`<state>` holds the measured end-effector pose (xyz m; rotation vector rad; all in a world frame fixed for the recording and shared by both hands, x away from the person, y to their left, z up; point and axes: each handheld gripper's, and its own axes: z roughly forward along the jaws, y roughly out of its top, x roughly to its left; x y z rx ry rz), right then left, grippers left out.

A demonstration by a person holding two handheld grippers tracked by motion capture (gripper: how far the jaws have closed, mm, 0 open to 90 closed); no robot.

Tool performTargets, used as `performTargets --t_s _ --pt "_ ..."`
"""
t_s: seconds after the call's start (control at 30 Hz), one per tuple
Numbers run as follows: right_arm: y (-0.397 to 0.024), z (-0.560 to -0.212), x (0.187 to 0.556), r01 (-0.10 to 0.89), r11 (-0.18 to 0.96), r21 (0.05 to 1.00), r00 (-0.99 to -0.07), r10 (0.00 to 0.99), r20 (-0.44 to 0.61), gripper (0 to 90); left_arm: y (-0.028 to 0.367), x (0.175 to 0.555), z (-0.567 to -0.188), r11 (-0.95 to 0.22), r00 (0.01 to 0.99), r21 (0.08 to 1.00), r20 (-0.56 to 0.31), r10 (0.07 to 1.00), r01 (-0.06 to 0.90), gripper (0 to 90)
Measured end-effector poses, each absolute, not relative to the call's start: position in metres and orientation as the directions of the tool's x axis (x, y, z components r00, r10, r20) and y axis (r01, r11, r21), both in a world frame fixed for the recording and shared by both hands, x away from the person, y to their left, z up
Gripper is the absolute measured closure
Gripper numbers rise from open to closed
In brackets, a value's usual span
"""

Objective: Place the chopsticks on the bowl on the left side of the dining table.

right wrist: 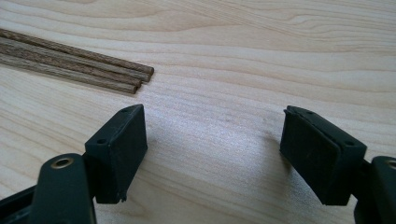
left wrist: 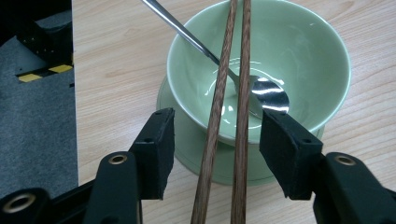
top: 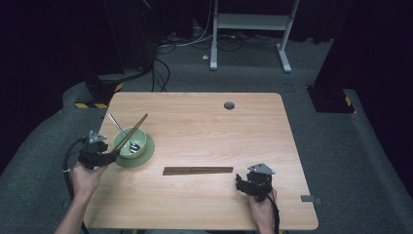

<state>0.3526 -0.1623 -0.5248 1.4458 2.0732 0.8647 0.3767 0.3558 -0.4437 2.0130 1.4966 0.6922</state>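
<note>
Wooden chopsticks (left wrist: 227, 116): two across one green bowl (left wrist: 322, 60); one spoon (left wrist: 261, 91).

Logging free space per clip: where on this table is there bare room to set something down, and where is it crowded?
Bare: the table's far half, from the grommet hole out to the right edge. Crowded: the left, where chopsticks and a spoon rest in the green bowl; more chopsticks lie front-centre.
</note>
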Motion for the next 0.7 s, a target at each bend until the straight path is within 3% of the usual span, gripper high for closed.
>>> performTargets --t_s 0.7 --pt "-0.1623 -0.5247 0.3526 0.648 0.247 0.72 -0.337 0.941 -0.02 22.1 0.3659 0.3816 -0.4453 -0.231 0.226 0.671 0.096 0.969 0.705 45.3"
